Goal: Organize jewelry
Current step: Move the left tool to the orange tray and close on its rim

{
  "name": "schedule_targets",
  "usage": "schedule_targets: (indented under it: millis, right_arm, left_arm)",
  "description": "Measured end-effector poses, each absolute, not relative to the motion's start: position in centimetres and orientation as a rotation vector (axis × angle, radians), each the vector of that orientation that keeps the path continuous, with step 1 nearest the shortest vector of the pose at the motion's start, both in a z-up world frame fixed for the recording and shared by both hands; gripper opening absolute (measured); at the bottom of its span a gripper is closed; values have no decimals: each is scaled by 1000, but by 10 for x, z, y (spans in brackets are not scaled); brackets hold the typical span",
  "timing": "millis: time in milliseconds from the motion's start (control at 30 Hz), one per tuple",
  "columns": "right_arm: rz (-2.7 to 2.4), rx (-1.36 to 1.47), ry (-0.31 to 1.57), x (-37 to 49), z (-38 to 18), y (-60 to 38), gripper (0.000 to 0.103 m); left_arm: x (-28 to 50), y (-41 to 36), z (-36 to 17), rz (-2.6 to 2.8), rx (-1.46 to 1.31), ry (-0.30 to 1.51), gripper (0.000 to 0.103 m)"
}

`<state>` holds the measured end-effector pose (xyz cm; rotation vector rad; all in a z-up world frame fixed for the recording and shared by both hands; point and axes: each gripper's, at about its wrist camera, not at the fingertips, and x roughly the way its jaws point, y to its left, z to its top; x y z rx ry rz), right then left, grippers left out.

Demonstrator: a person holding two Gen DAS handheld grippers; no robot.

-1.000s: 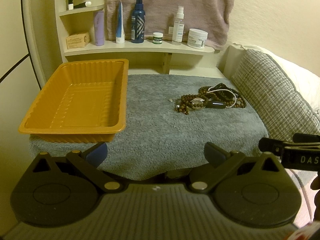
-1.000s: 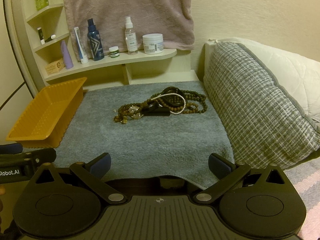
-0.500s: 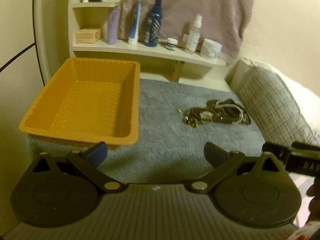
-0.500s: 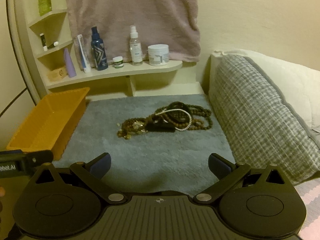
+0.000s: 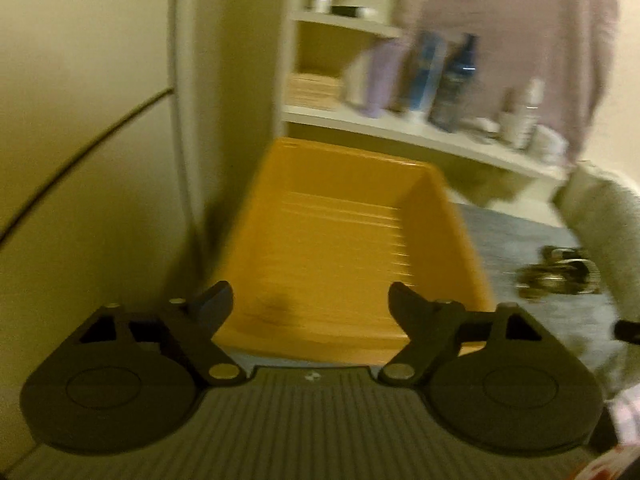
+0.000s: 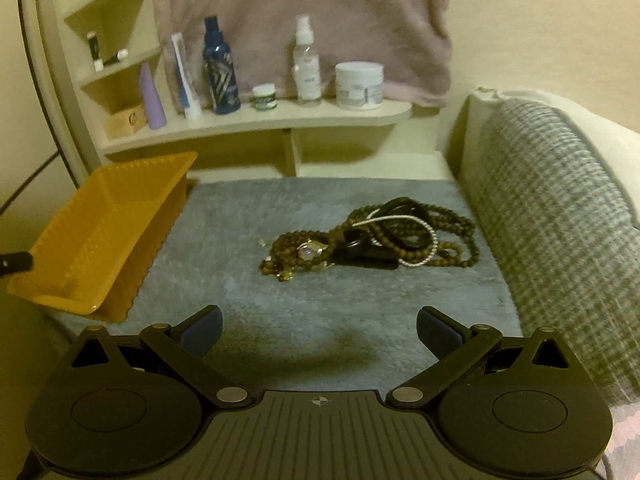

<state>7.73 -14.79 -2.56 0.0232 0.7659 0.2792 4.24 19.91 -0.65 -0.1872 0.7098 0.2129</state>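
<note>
A: What's out there?
B: One orange tray (image 6: 100, 236), and one tangled heap of jewelry (image 6: 372, 240) on the gray mat (image 6: 248, 280), well apart from it.
A: The tools?
B: Left tool (image 5: 310, 306) and right tool (image 6: 319, 326): fingers spread, holding nothing.

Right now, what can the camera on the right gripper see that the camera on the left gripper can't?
Only the right wrist view shows the right gripper, open above the grey mat, and the white jar sharply. Only the left wrist view shows the left gripper, open, right in front of the orange tray's bare inside. Both show the tray, the shelf of bottles, the pink towel and the jewelry pile, though the left view is blurry.
</note>
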Motion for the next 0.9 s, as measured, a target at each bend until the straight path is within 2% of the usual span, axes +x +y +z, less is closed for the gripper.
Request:
schedule_targets:
  millis: [233, 300, 467, 833, 900]
  right_arm:
    - [296, -17, 814, 96, -36, -126, 103]
    - [294, -25, 823, 100, -38, -123, 103]
    - [281, -40, 840, 110, -41, -118, 103]
    - [279, -30, 853, 117, -46, -117, 103]
    - [276, -26, 848, 116, -45, -119, 103]
  left_arm:
    - [66, 247, -34, 210, -180, 809, 52]
    - [73, 254, -45, 162, -202, 857, 37]
    - [81, 258, -59, 108, -221, 895, 19]
    - [89, 261, -66, 70, -249, 955, 15]
    - [90, 260, -68, 67, -245, 965, 12]
